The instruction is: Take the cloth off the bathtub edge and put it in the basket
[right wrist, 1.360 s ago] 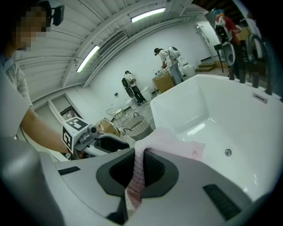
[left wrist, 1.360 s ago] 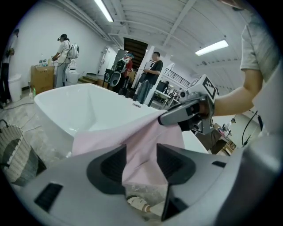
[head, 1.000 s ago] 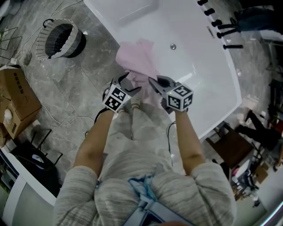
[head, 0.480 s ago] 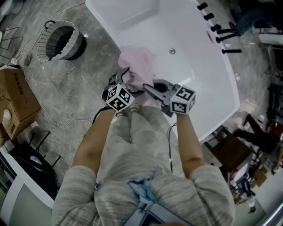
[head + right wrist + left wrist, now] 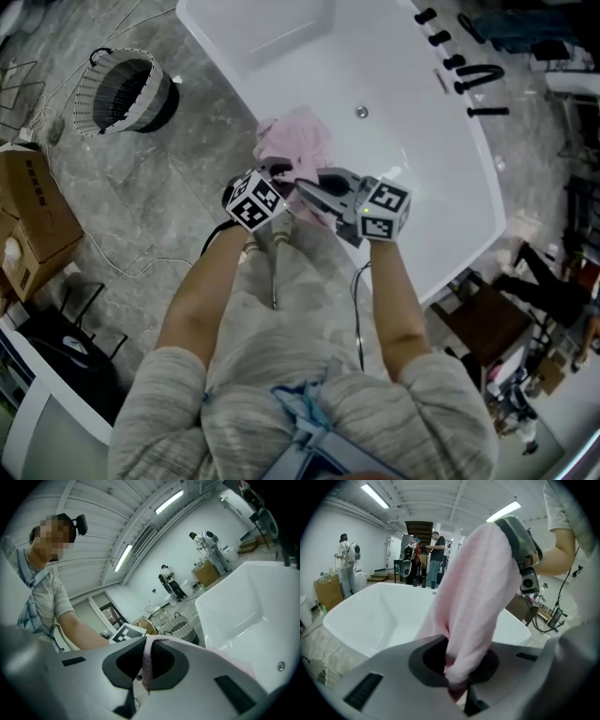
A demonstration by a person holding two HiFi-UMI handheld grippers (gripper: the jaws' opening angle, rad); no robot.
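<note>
1. At the near edge of the bathtub, the pink cloth is bunched up and stretched between both tools.
2. Left tool: its jaws have just been closing and now pinch a fold of the cloth.
3. Right tool: clamped tight on another fold, just beside the left tool.
4. Basket: upright on the floor, well apart from the cloth.

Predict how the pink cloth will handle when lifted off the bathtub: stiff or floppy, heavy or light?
Probably floppy: the pink cloth hangs in soft folds between the right gripper and the left gripper, whose jaws have just been closing on it. Likely light: two small pinches hold it. Loose parts may sag and trail.
</note>
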